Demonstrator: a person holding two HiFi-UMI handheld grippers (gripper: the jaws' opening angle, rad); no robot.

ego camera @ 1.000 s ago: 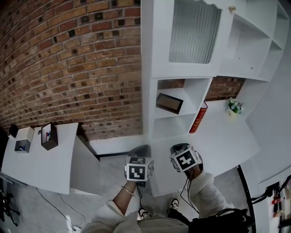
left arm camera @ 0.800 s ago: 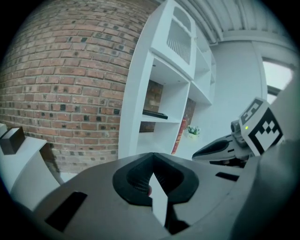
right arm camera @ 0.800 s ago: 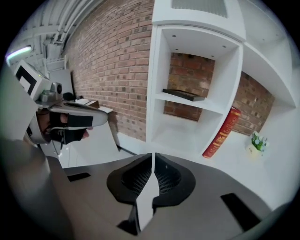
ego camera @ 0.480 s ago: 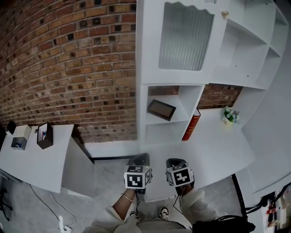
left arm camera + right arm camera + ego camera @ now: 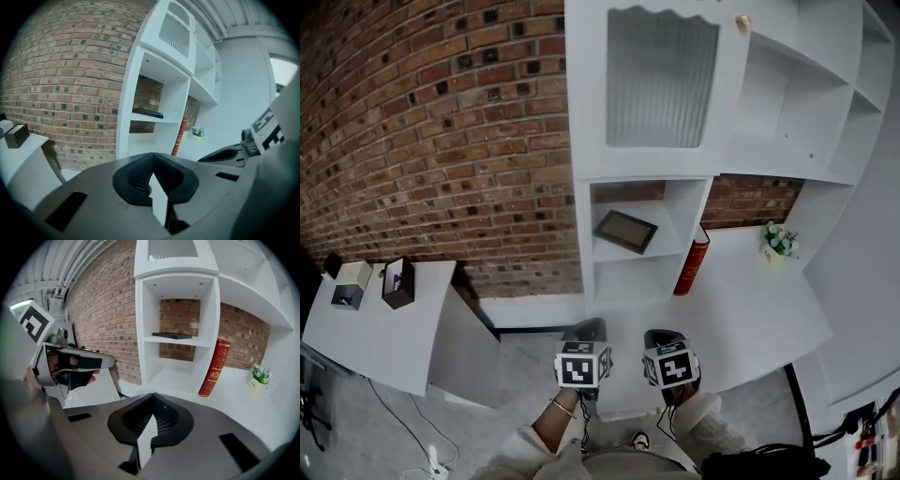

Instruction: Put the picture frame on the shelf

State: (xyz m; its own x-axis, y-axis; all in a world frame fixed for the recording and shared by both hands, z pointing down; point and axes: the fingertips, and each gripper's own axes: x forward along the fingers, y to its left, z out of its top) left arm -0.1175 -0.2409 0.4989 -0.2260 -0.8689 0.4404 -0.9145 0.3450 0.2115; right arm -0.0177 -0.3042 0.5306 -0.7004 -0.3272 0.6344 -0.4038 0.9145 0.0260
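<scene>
**Op:** What's far L of the shelf unit [image 5: 584, 246]?

**Spotter:** A white table [image 5: 389, 342] by the brick wall [image 5: 441, 141], w/ a light box [image 5: 350, 284] and a dark box [image 5: 397, 281] side by side on it.

**Op:** My grippers, and the frame?

**Spotter:** Your left gripper [image 5: 586, 329] is low in front of the unit, jaws closed, nothing btwn them. The picture frame [image 5: 624, 231] lies flat on the unit's mid board, in the open bay under the ribbed-glass door [image 5: 661, 80]. Your right gripper [image 5: 660, 337] is just beside the left one. Its jaws have just been closing and now meet, empty.

**Op:** R of that bay?

**Spotter:** A red book [image 5: 691, 261] stands against the bay's outer wall. A small potted plant [image 5: 775, 243] sits further R on the unit's counter.
</scene>
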